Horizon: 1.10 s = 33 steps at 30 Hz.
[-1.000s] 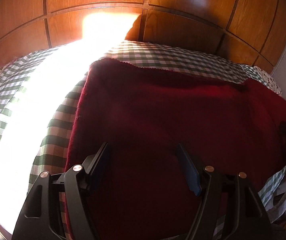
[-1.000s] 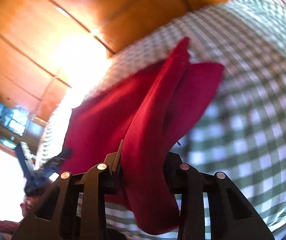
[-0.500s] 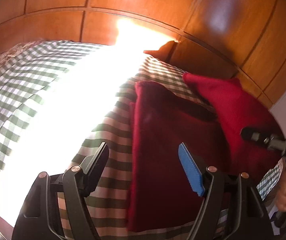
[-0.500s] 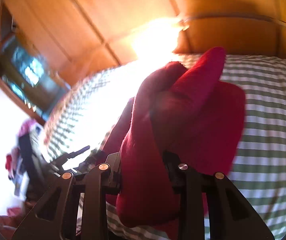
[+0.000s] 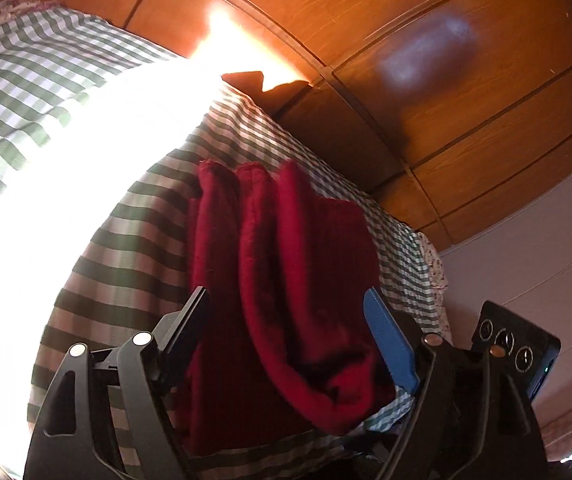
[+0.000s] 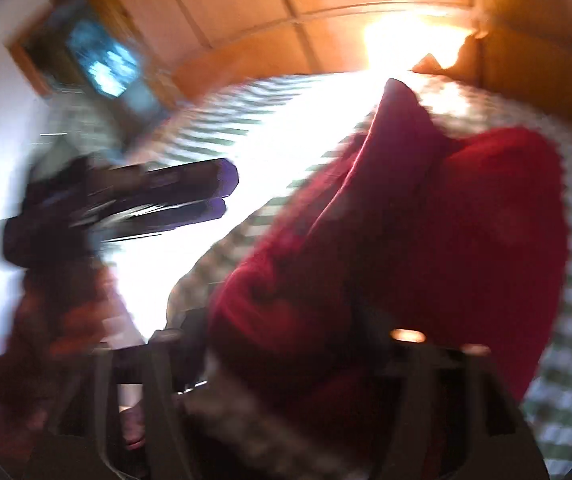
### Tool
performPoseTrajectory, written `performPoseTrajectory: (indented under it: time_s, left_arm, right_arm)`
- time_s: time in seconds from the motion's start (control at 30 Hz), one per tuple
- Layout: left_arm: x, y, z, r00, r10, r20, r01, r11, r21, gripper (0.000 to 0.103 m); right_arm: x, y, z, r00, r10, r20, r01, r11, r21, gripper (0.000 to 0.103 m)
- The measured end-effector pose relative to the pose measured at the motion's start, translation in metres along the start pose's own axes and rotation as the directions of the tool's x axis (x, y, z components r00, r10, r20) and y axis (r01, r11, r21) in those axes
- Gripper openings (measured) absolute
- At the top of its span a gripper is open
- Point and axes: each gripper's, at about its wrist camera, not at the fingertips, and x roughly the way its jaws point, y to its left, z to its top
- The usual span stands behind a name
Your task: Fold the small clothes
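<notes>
Nearest the red cloth (image 5: 286, 280), lying folded in layers on the checked bed (image 5: 98, 240): left gripper (image 5: 286, 332) jaws opening, straddling it; right gripper (image 6: 286, 344) jaws opening, releasing the just-carried flap; beyond, wooden headboard (image 5: 406, 60).

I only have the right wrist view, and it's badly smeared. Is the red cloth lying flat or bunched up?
Observer: In the left wrist view, the red cloth lies in layered lengthwise folds on the checked bedspread.
Operator: Is the left gripper clamped on it?
Observer: No. The left gripper has its jaws opening. The cloth shows between them, and neither pad is pressing it.
Operator: Is anything beside the cloth on the right?
Observer: A black unit with three round dials shows at the lower right, past the bed's edge.
</notes>
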Motion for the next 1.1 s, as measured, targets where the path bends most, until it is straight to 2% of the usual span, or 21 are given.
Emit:
performPoseTrajectory:
  time_s: [0.1,0.23,0.27,0.3,0.33,0.37,0.4,0.47,0.57,0.63,0.67,0.73,0.77,0.8,0.83,0.93,1.0,1.1]
  left_arm:
    - [0.020,-0.004,0.008,0.998,-0.019,-0.059,0.019,1.000,-0.014,0.084]
    - [0.048,-0.015,0.010,0.991,0.020,-0.134,-0.019,1.000,0.008,0.083]
    - [0.056,-0.018,0.009,0.988,0.029,-0.149,-0.028,1.000,0.014,0.078]
    - [0.061,-0.020,0.009,0.987,0.053,-0.155,-0.050,0.998,0.026,0.054]
    - [0.068,-0.023,0.009,0.981,0.094,-0.167,-0.086,0.995,0.054,0.038]
    - [0.072,-0.025,0.009,0.976,0.133,-0.172,-0.121,0.990,0.079,0.027]
    - [0.071,-0.026,0.006,0.976,0.154,-0.154,-0.141,0.986,0.094,0.022]
    - [0.054,-0.028,0.001,0.978,0.181,-0.103,-0.167,0.977,0.129,0.018]
    - [0.028,-0.023,-0.004,0.971,0.238,-0.037,-0.229,0.959,0.165,0.013]
    - [0.025,-0.011,-0.010,0.958,0.285,-0.026,-0.278,0.947,0.161,0.013]
    - [0.028,-0.005,-0.016,0.944,0.329,-0.025,-0.320,0.933,0.166,0.015]
    - [0.036,-0.003,-0.023,0.913,0.407,0.006,-0.401,0.897,0.187,0.032]
    - [0.036,-0.005,-0.024,0.890,0.454,0.046,-0.455,0.871,0.188,0.056]
    - [0.037,-0.010,-0.024,0.860,0.504,0.080,-0.509,0.838,0.195,0.069]
    - [0.039,-0.016,-0.024,0.833,0.541,0.114,-0.552,0.805,0.215,0.071]
    - [0.049,-0.029,-0.023,0.814,0.563,0.142,-0.579,0.773,0.259,0.071]
    - [0.055,-0.035,-0.022,0.806,0.572,0.155,-0.591,0.755,0.285,0.071]
    - [0.057,-0.027,-0.019,0.816,0.559,0.150,-0.577,0.766,0.284,0.072]
  right_arm:
    - [-0.034,-0.015,-0.020,0.999,0.019,0.043,-0.021,0.999,0.048,0.074]
    - [-0.061,-0.047,-0.039,0.994,-0.057,0.092,0.043,0.989,0.140,0.074]
    - [-0.065,-0.053,-0.042,0.992,-0.079,0.097,0.062,0.984,0.166,0.074]
    - [-0.068,-0.062,-0.047,0.989,-0.114,0.097,0.094,0.977,0.189,0.074]
    - [-0.066,-0.064,-0.051,0.986,-0.134,0.094,0.113,0.974,0.196,0.074]
    - [-0.066,-0.066,-0.056,0.986,-0.143,0.091,0.123,0.972,0.198,0.074]
    - [-0.061,-0.065,-0.059,0.986,-0.143,0.085,0.124,0.973,0.196,0.074]
    - [-0.047,-0.053,-0.060,0.986,-0.151,0.075,0.136,0.976,0.172,0.074]
    - [-0.034,-0.038,-0.061,0.990,-0.132,0.052,0.126,0.986,0.105,0.074]
    - [-0.022,-0.036,-0.061,0.990,-0.136,0.030,0.133,0.987,0.086,0.075]
    - [-0.017,-0.036,-0.061,0.989,-0.143,0.024,0.141,0.986,0.086,0.075]
    - [-0.009,-0.034,-0.061,0.986,-0.166,0.015,0.165,0.984,0.062,0.076]
    - [-0.012,-0.026,-0.065,0.984,-0.175,0.011,0.175,0.984,0.042,0.081]
    - [-0.013,-0.020,-0.064,0.983,-0.182,-0.001,0.182,0.983,0.001,0.085]
    - [-0.013,-0.021,-0.061,0.985,-0.174,-0.003,0.174,0.985,-0.013,0.086]
    - [-0.034,-0.039,-0.052,0.993,-0.113,0.033,0.111,0.992,0.053,0.087]
    - [-0.043,-0.066,-0.040,0.988,-0.132,0.078,0.120,0.983,0.138,0.093]
    - [-0.041,-0.110,-0.023,0.989,-0.099,0.114,0.064,0.959,0.274,0.094]
